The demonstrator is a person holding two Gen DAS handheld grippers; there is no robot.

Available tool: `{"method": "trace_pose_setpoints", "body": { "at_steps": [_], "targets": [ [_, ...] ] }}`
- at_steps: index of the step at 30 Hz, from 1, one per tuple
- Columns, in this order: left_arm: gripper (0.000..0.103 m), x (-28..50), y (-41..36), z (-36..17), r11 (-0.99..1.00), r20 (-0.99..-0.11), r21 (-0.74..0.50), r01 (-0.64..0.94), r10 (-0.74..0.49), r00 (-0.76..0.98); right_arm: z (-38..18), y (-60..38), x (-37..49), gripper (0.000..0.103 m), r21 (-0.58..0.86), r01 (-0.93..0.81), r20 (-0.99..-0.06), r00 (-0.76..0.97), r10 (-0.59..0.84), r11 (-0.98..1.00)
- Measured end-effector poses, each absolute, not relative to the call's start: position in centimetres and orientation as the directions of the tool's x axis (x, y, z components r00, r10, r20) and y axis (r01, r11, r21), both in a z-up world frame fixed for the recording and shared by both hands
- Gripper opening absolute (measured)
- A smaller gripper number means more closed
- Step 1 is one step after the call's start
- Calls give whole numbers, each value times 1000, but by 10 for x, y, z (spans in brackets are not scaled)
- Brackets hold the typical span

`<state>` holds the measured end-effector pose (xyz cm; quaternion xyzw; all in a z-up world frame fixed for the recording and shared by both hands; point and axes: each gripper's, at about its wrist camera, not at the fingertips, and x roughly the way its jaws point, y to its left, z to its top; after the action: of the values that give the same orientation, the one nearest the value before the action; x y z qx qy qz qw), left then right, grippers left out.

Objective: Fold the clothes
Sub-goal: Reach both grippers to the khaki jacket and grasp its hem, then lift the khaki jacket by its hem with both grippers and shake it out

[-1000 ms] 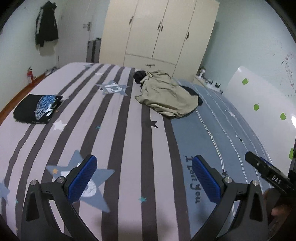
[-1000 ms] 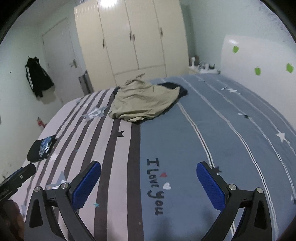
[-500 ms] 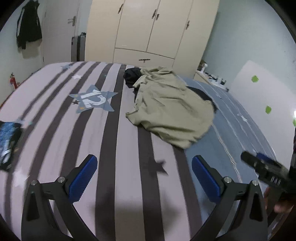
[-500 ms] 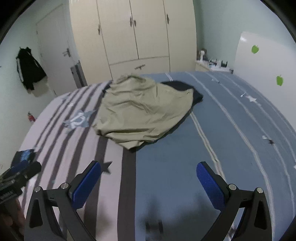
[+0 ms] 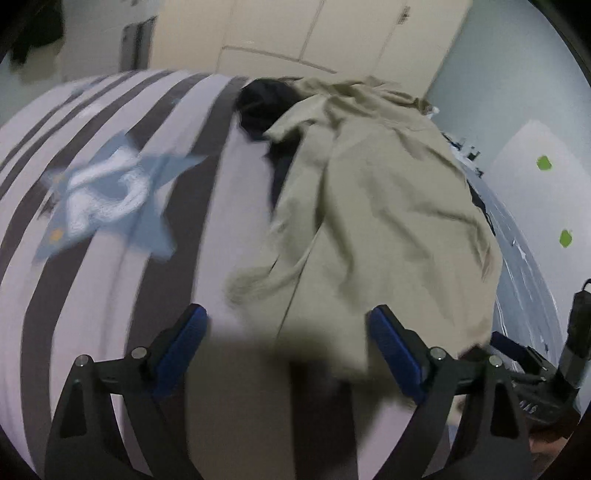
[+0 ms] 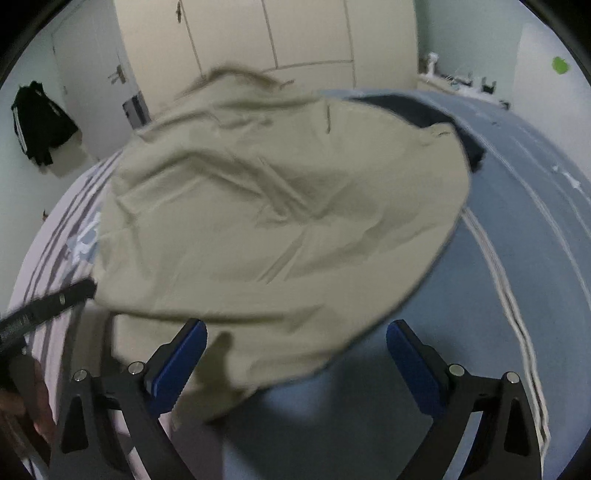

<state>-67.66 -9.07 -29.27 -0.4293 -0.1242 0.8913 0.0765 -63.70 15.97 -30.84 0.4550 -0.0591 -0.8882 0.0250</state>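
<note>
At the bottom of the left wrist view, the left gripper [image 5: 286, 347] tilts down over the bed [image 5: 110, 295], its jaws wide but closing, nothing pinched between them. The right gripper [image 6: 295, 354] does likewise, its jaws closing over the near hem of the khaki garment [image 6: 280, 221]. This rumpled cloth fills mid-frame, lying on a dark garment [image 6: 424, 109]. A cream wardrobe [image 6: 266, 33] stands beyond.
</note>
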Motion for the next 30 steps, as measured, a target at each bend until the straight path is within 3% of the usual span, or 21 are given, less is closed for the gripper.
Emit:
{"method": "trace_pose_setpoints", "body": {
  "at_steps": [3, 4, 5, 6, 7, 8, 10, 12, 15, 20, 27, 30],
  "targets": [
    [81, -701, -78, -309, -965, -795, -260, -34, 234, -560, -326, 160, -656, 96, 135, 2, -824, -556, -114, -991],
    [58, -703, -75, -311, -967, -801, -252, -38, 230, -553, -331, 159, -659, 92, 143, 7, -827, -548, -123, -990],
    [24, -701, -73, -310, -963, -789, -262, -62, 251, -561, -336, 159, -663, 82, 157, 18, -826, -545, -141, -987],
    [12, -700, -71, -308, -959, -778, -271, -87, 272, -567, -337, 158, -665, 75, 158, 27, -826, -544, -148, -987],
    [8, -696, -67, -306, -952, -772, -285, -114, 298, -561, -334, 155, -664, 57, 154, 42, -819, -553, -151, -987],
    [5, -691, -64, -304, -944, -766, -298, -141, 325, -555, -331, 152, -664, 39, 150, 56, -813, -561, -156, -987],
    [5, -672, -59, -295, -928, -742, -306, -213, 373, -557, -322, 148, -658, 17, 148, 78, -809, -564, -166, -986],
    [5, -649, -62, -284, -917, -722, -326, -229, 398, -566, -313, 150, -649, 10, 173, 94, -801, -566, -195, -980],
    [3, -597, -71, -262, -891, -675, -385, -240, 450, -586, -291, 164, -615, 9, 217, 96, -770, -594, -231, -971],
    [3, -479, -68, -235, -858, -667, -440, -265, 510, -543, -263, 180, -506, 7, 261, 87, -760, -596, -260, -961],
    [3, -284, -57, -260, -861, -800, -495, -116, 503, -328, -249, 155, -311, 5, 236, 103, -859, -443, -257, -966],
    [4, -206, -52, -267, -884, -855, -464, -47, 462, -236, -253, 147, -245, 5, 236, 111, -903, -341, -260, -965]
  ]
}}
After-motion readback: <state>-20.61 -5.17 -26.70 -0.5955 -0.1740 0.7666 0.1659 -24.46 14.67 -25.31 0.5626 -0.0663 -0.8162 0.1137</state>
